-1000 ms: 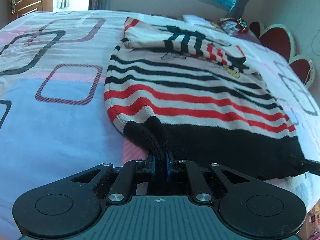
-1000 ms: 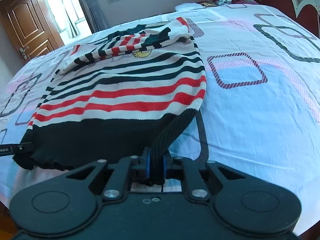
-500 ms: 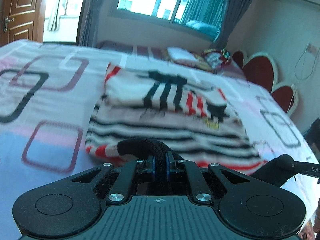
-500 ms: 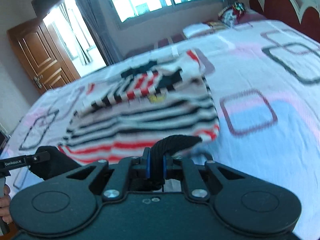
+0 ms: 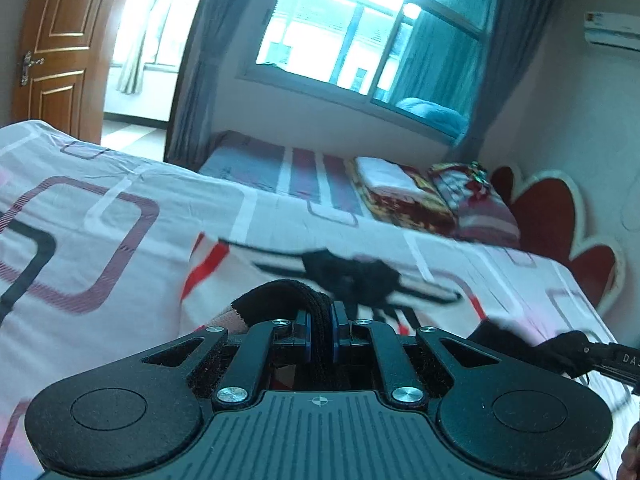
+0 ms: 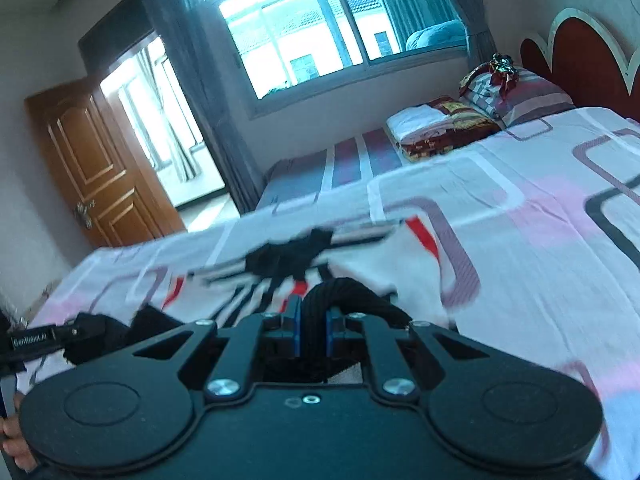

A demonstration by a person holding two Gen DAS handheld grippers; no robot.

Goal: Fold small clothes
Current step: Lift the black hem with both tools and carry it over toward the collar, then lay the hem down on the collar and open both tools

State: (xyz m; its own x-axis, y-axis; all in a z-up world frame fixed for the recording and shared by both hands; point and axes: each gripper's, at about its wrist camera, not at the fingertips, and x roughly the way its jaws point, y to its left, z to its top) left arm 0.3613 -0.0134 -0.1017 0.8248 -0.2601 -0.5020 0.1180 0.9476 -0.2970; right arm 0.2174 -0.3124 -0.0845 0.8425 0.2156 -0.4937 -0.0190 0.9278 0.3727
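A small striped sweater (image 5: 224,276) (image 6: 404,264), white with red and black bands and a black hem, lies on the bed. My left gripper (image 5: 319,330) is shut on the hem's left corner, a black ribbed bunch (image 5: 288,292) lifted above the bed. In the right wrist view my right gripper (image 6: 311,330) is shut on the hem's other corner (image 6: 344,294), raised the same way. Each gripper shows at the other view's edge, the right gripper (image 5: 588,354) and the left gripper (image 6: 44,340), both with black cloth. Most of the sweater's striped body is hidden under the lifted hem and blurred.
The bed cover (image 5: 100,216) is white and pink with rounded squares. Folded bedding and pillows (image 5: 432,196) lie at the far end by a red scalloped headboard (image 5: 560,232). A window (image 5: 360,40) and a wooden door (image 5: 52,48) stand beyond. A hand (image 6: 16,440) shows bottom left.
Both grippers have risen and moved forward over the sweater, carrying the black hem toward its far end. The lower stripes have passed out of sight beneath the lifted hem.
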